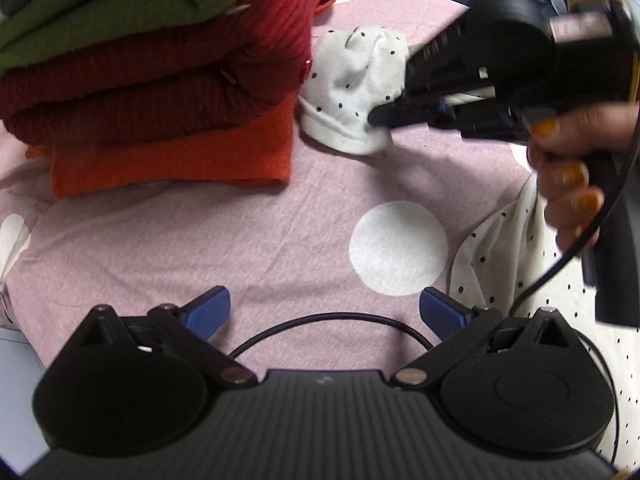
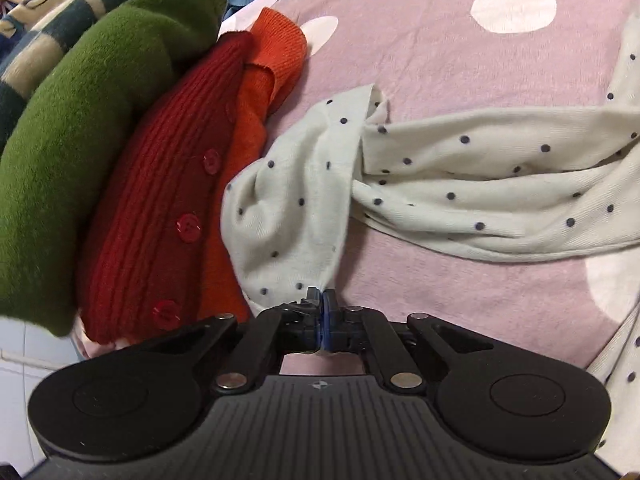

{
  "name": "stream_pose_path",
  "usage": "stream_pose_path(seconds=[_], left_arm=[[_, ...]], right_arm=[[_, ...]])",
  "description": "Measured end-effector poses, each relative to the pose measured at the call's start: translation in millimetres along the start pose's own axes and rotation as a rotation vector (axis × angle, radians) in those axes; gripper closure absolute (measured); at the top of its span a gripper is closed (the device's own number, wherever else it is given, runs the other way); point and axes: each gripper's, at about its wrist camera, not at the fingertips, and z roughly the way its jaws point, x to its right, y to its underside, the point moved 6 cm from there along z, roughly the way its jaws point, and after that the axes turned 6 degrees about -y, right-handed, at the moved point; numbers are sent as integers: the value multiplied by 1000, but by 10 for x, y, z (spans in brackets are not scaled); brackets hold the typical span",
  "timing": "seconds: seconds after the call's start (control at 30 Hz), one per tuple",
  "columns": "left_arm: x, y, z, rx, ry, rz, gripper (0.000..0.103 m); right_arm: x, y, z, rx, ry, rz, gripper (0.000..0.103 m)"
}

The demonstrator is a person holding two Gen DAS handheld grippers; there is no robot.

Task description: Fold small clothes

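A small white garment with dark dots (image 2: pixel 460 184) lies twisted across the pink sheet. My right gripper (image 2: pixel 322 300) is shut on one end of it, and the cloth bunches up just ahead of the blue pads. In the left wrist view that same right gripper (image 1: pixel 384 114) pinches the dotted cloth (image 1: pixel 352 80) beside the folded stack, held by a hand (image 1: pixel 572 168). Another part of the garment (image 1: pixel 504 248) lies at the right edge. My left gripper (image 1: pixel 324 312) hovers open over bare sheet, with nothing between its blue fingers (image 1: pixel 210 310).
A stack of folded knitwear stands at the left: green sweater (image 2: pixel 80 128), dark red buttoned cardigan (image 2: pixel 168 208), orange knit (image 1: pixel 176 160). The pink sheet with white circles (image 1: pixel 240 240) covers the surface. A black cable (image 1: pixel 332 320) loops near my left gripper. Clutter lies beyond the far edge.
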Motion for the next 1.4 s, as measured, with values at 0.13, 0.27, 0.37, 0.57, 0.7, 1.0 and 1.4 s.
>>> stream_pose_path(seconds=[0.13,0.27,0.37,0.57,0.7,1.0,1.4], left_arm=[[54,-34,-39,13,14,10,0],[173,-103,-80,17,44,15,0],[339,-221,-129,38,77,34,0],[703,-583,-356,138,149,110,0],[937,-869,-489,272,237,188,0],[1863,-1493,-404,383,413,471,0],[2716,-1986,582,165,263,618,0]], right_arm=[[-298,-323,-234,72,-90,7,101],[-775,-1010,-724,205,-239,9,101],[-1242,-1544,-1138,279,-355,-36,101],[-1731,-2155,-1533,338,-440,-148,101],[-1750,-2306,-1562,352,-421,-141,101],[-1691,-2412,-1830,375,-563,-20,101],[-1649,-2511,-2075,365,-562,-29,100]])
